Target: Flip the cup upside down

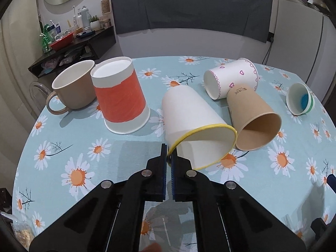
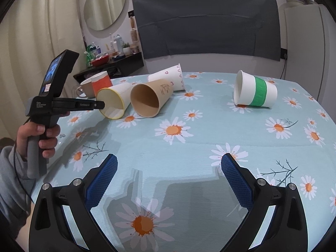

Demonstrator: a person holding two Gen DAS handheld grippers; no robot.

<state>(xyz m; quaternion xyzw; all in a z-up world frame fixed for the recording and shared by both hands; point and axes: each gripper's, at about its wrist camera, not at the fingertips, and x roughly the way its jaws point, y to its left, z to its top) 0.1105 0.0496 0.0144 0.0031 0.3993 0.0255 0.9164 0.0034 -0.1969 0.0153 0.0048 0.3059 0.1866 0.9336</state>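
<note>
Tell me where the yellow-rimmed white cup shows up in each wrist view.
Left wrist: yellow-rimmed white cup centre, rim pinched by the left tool.
Right wrist: left of centre, left tool at its rim.
Shared landmark: brown paper cup lying alongside it.

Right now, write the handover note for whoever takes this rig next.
Left gripper: shut on the rim of the yellow-rimmed cup, which is tilted, mouth toward the camera, base up and away.
Right gripper: open, holding nothing, low over the table.
Orange cup already stands upside down beside the mug. Brown cup, heart cup and green-band cup lie on their sides.
Left to do: finish turning the held cup mouth-down, then release.
</note>
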